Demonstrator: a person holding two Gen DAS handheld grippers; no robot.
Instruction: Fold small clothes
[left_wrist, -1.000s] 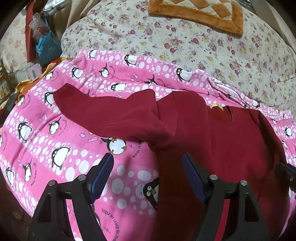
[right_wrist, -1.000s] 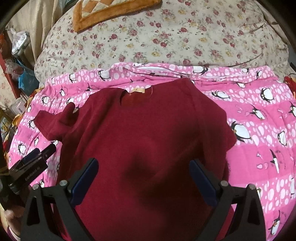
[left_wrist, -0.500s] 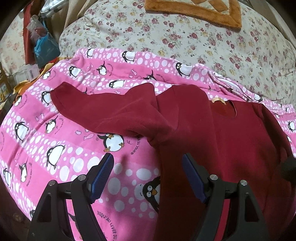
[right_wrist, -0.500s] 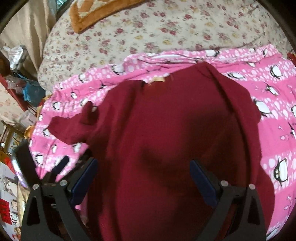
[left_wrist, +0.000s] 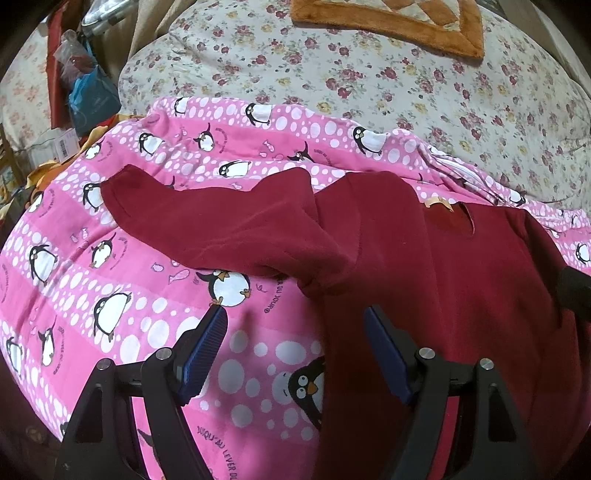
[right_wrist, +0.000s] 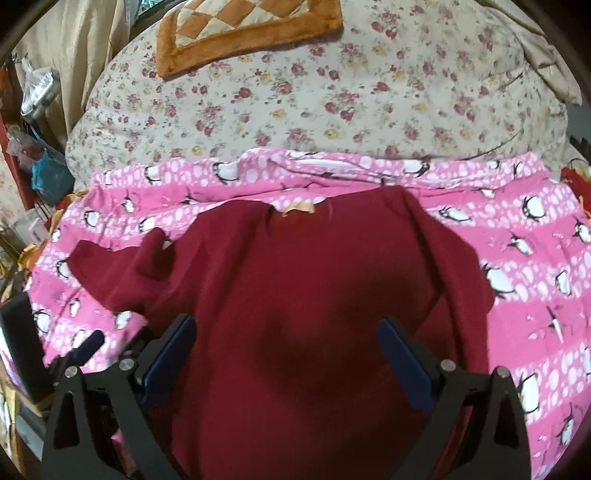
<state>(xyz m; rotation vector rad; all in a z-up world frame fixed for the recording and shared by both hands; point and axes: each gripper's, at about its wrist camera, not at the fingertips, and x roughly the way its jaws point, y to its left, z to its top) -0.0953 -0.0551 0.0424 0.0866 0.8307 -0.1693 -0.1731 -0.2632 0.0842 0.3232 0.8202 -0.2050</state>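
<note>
A dark red long-sleeved top lies flat on a pink penguin blanket, collar with a tan label away from me. Its left sleeve stretches out to the left; its right side looks folded in. My left gripper is open and empty, hovering above the top's left edge below the armpit. My right gripper is open and empty above the middle of the top. The left gripper also shows at the lower left of the right wrist view.
A floral quilt is heaped behind the blanket, with an orange patchwork cushion on top. Bags, boxes and clutter stand off the bed's left side. A red item lies at the right edge.
Both grippers stay open and empty. The right gripper swung left and tilted, then came back to face the top squarely. The left gripper drifted slightly. The top has not moved.
</note>
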